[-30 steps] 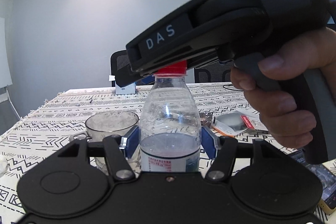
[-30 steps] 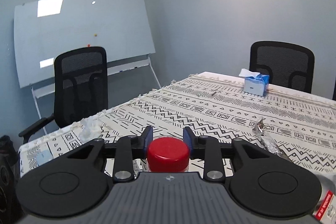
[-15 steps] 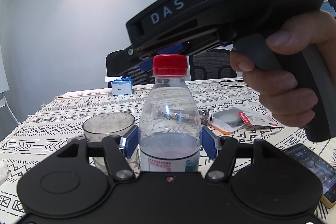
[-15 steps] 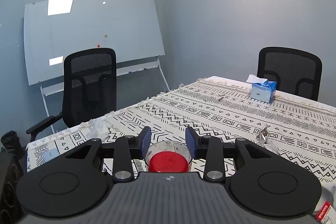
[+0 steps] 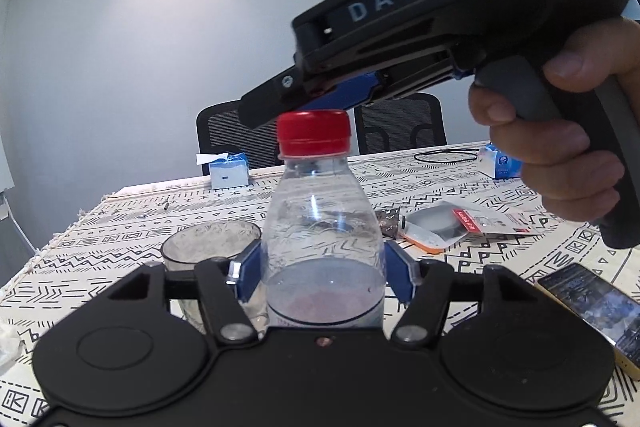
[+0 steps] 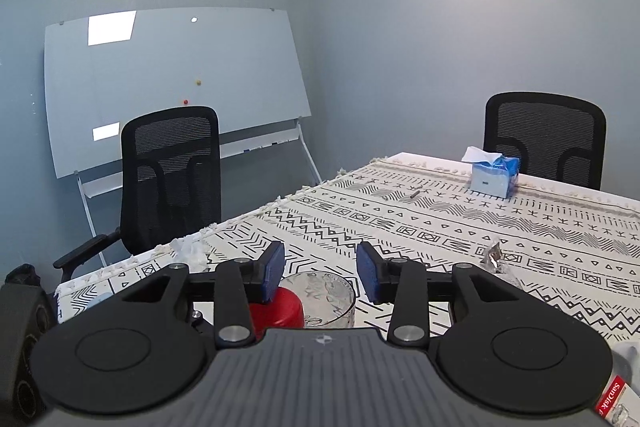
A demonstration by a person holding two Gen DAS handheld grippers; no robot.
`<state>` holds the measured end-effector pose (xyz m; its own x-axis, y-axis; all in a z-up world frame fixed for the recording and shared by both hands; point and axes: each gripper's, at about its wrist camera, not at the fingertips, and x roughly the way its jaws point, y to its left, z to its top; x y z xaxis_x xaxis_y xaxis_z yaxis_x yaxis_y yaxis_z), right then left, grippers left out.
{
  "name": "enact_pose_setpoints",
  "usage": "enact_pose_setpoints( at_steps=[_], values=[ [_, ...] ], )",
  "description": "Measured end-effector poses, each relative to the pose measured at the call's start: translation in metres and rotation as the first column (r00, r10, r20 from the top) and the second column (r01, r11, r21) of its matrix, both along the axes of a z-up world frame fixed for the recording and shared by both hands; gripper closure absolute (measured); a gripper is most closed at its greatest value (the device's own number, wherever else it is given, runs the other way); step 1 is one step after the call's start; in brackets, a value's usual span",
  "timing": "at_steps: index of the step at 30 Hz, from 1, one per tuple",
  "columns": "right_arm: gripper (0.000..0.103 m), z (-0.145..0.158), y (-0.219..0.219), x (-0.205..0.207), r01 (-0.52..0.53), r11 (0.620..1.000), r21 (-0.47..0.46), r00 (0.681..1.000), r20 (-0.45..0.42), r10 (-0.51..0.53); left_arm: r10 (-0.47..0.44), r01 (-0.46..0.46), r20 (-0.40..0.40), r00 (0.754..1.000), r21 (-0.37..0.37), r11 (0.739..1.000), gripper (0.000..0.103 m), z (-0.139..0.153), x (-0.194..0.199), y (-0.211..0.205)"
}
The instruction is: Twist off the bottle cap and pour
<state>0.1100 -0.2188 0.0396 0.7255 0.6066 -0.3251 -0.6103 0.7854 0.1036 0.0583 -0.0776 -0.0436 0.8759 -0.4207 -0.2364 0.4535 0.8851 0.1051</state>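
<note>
A clear plastic bottle (image 5: 323,239) with a little water stands upright on the table. Its red cap (image 5: 314,137) is on the neck. My left gripper (image 5: 323,273) is shut on the bottle's body, blue pads on both sides. My right gripper (image 6: 320,269) is open and empty, held above and behind the cap; the cap (image 6: 280,311) shows below its left finger. In the left wrist view the right gripper (image 5: 320,99) hovers just over the cap, apart from it. A glass cup (image 5: 210,243) stands left of the bottle; it also shows in the right wrist view (image 6: 324,297).
The table has a patterned black-and-white cloth (image 6: 480,227). A blue tissue box (image 5: 224,171) stands at the far edge. A SanDisk package (image 5: 460,223) and a phone (image 5: 588,299) lie to the right. Black office chairs (image 6: 172,179) stand around the table.
My right gripper has opened, let go of the red cap and lifted up and back. The cap stays on the bottle. The left gripper keeps hold of the bottle.
</note>
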Motion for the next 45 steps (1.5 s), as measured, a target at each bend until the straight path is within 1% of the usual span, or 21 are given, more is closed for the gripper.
enact_pose_setpoints(
  at_steps=[4, 10, 13, 17, 21, 24, 27, 31, 33, 36, 40, 41, 42, 45],
  values=[
    [0.061, -0.002, 0.002, -0.003, -0.027, 1.000, 0.005, 1.000, 0.010, 0.027, -0.027, 0.027, -0.001, 1.000, 0.009, 1.000, 0.038, -0.001, 0.003, 0.003],
    [0.058, -0.003, 0.006, -0.002, -0.047, 0.999, 0.022, 0.999, 0.005, 0.047, -0.040, 0.040, -0.013, 0.999, -0.010, 0.999, 0.038, -0.002, 0.006, 0.008],
    [0.055, -0.004, 0.008, -0.002, -0.042, 0.999, 0.023, 0.999, 0.000, 0.042, -0.047, 0.047, -0.014, 0.999, 0.001, 0.999, 0.038, -0.002, 0.008, 0.008],
    [0.054, -0.007, 0.006, -0.005, -0.038, 0.999, 0.038, 0.999, -0.006, 0.038, -0.056, 0.056, -0.015, 0.998, 0.021, 0.998, 0.038, -0.001, 0.009, 0.007],
    [0.054, -0.010, 0.003, -0.007, -0.039, 0.998, 0.054, 0.999, -0.003, 0.040, -0.057, 0.057, -0.014, 0.998, 0.009, 0.998, 0.037, -0.003, 0.012, 0.007],
    [0.054, -0.011, 0.002, -0.008, -0.031, 0.997, 0.076, 0.999, -0.006, 0.031, -0.054, 0.054, -0.001, 0.999, 0.006, 0.999, 0.038, -0.006, 0.012, 0.007],
    [0.054, -0.015, 0.004, -0.014, 0.000, 0.996, 0.089, 1.000, 0.011, -0.001, -0.046, 0.047, 0.009, 0.999, -0.002, 0.999, 0.038, -0.008, 0.011, 0.007],
    [0.054, -0.021, 0.015, -0.024, 0.044, 0.996, 0.074, 0.997, 0.063, -0.049, -0.031, 0.031, 0.018, 0.999, -0.005, 1.000, 0.038, -0.009, 0.009, 0.004],
    [0.055, -0.023, 0.020, -0.026, 0.054, 0.996, 0.068, 0.995, 0.075, -0.059, -0.027, 0.027, 0.023, 0.999, -0.005, 1.000, 0.038, -0.009, 0.008, 0.003],
    [0.058, -0.024, 0.026, -0.023, 0.081, 0.995, 0.061, 0.994, 0.073, -0.085, -0.026, 0.026, 0.022, 0.999, -0.012, 1.000, 0.038, -0.010, 0.008, 0.004],
    [0.059, -0.023, 0.033, -0.018, 0.105, 0.993, 0.051, 0.991, 0.075, -0.109, -0.019, 0.019, 0.031, 0.999, -0.007, 1.000, 0.038, -0.010, 0.003, 0.003],
    [0.063, -0.022, 0.035, -0.017, 0.108, 0.993, 0.048, 0.991, 0.071, -0.111, -0.017, 0.017, 0.030, 0.999, -0.008, 1.000, 0.038, -0.010, 0.002, 0.003],
    [0.073, -0.023, 0.037, -0.016, 0.111, 0.993, 0.044, 0.991, 0.069, -0.113, -0.015, 0.016, 0.030, 0.999, -0.008, 1.000, 0.038, -0.010, 0.002, 0.003],
    [0.073, -0.026, 0.040, -0.016, 0.118, 0.992, 0.034, 0.989, 0.084, -0.120, -0.011, 0.012, 0.024, 1.000, -0.020, 1.000, 0.038, -0.010, 0.004, 0.004]
  ],
)
